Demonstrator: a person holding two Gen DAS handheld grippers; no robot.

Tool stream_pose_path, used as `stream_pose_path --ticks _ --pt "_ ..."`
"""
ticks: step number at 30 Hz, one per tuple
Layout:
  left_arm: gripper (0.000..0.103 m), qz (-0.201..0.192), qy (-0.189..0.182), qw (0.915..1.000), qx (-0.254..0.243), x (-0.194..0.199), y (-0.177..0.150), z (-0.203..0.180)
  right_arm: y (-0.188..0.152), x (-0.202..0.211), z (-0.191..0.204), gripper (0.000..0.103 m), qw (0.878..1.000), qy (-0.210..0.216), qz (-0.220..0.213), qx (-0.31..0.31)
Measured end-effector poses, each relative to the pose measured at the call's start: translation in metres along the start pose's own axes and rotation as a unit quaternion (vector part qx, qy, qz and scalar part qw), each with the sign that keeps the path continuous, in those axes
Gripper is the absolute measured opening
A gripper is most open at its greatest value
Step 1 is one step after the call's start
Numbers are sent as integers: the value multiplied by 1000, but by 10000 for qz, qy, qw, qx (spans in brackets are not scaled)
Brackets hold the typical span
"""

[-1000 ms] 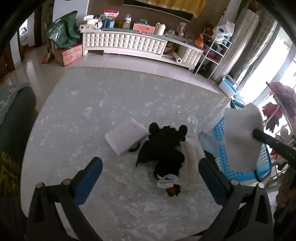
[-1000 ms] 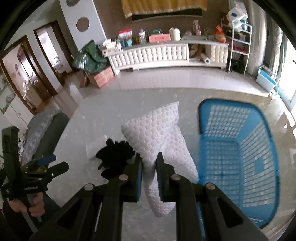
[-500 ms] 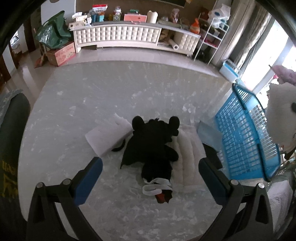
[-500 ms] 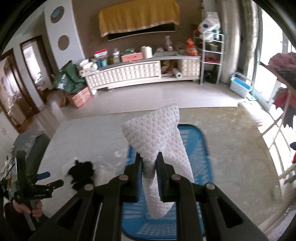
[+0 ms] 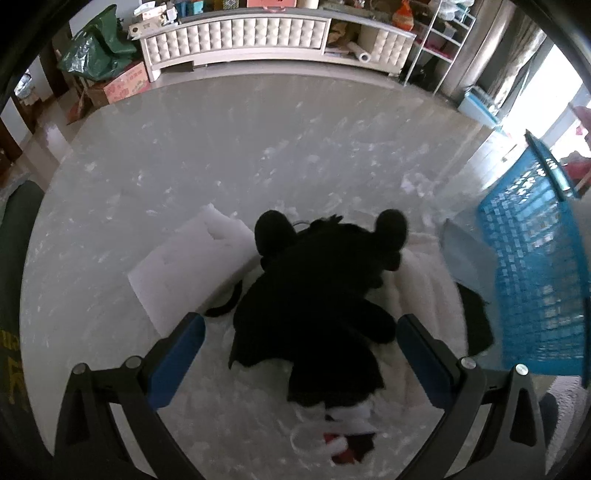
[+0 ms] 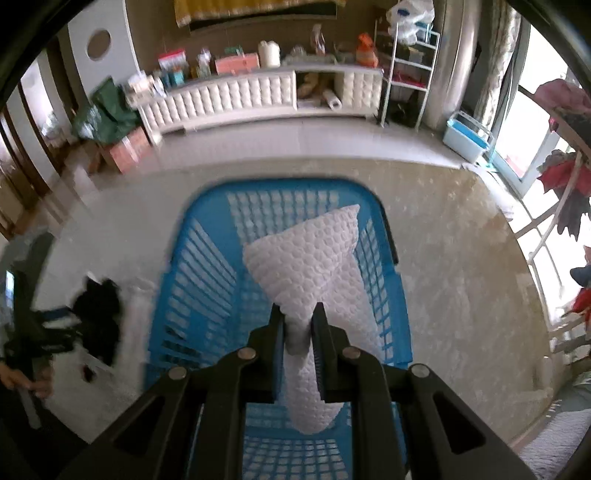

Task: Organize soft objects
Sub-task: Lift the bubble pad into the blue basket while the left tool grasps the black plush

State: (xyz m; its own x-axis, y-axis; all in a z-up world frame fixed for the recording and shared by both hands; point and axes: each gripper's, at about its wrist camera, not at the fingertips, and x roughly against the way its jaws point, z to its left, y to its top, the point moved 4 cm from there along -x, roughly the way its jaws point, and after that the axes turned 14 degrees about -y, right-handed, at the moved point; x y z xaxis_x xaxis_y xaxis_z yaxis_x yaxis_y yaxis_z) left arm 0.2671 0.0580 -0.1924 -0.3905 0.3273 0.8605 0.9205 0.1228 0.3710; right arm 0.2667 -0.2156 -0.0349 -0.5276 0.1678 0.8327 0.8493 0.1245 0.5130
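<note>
A pale, marbled floor (image 5: pixel 229 155) is seen across a living room, closed off at the far wall by a long white tufted cabinet (image 5: pixel 258 33), with a wire shelf rack (image 6: pixel 410 70) at its right end and bright glass doors (image 6: pixel 532 122) on the right side. Wide bare floor is left between the cabinet and the soft things. A blue plastic basket (image 6: pixel 195 266) is set on the floor, its rim free on all sides. Just left of it, a black plush toy (image 5: pixel 321 295) is laid over a white quilted cushion (image 5: pixel 424 288), with a flat white pillow (image 5: pixel 184 266) touching on the left. The left gripper (image 5: pixel 301 358) is held spread wide above the toy, nothing between its fingers. The right gripper (image 6: pixel 298 339) is pinched tight on a white dimpled pillow (image 6: pixel 310 258), which is hung over the basket's open interior.
</note>
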Motion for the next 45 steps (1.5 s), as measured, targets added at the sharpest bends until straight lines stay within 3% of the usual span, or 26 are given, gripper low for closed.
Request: stream_pose_path --ticks 4,9,22,24,26,27,32,35,37,41,45 --pt "103 117 82 9999 35 -15 1 6 0 -17 4 13 9996 -27 276 27" --pt "103 276 6 9996 32 -28 0 9 6 -40 18 13 9966 -403 656 288" --pt "71 363 -476 9981 -118 -34 -3 3 1 -62 66 17 9824 172 1671 817" --pt "63 357 -528 9979 -121 -33 -5 4 2 -62 69 21 9809 274 1736 833" --pt "59 365 -660 9971 -110 -31 -6 5 -2 -64 77 43 9782 395 1862 828" --pt "56 365 -722 9967 -110 -31 -7 5 -2 -63 78 47 9782 395 1870 808" --pt "47 324 -823 9959 -190 -25 -11 2 1 -57 67 72 9828 70 1701 709" --pt "46 279 -914 9953 -186 -19 -12 3 -4 -54 53 82 9840 39 1675 601" --pt "45 240 -1029 9943 -128 -14 -13 6 -7 -45 45 82 9864 53 1558 525" --pt "45 44 -1182 9930 -42 1 -10 9 -5 -14 37 89 9946 -172 873 531" --pt "45 -349 -1316 9907 -55 30 -5 6 1 19 37 97 9990 -130 150 413"
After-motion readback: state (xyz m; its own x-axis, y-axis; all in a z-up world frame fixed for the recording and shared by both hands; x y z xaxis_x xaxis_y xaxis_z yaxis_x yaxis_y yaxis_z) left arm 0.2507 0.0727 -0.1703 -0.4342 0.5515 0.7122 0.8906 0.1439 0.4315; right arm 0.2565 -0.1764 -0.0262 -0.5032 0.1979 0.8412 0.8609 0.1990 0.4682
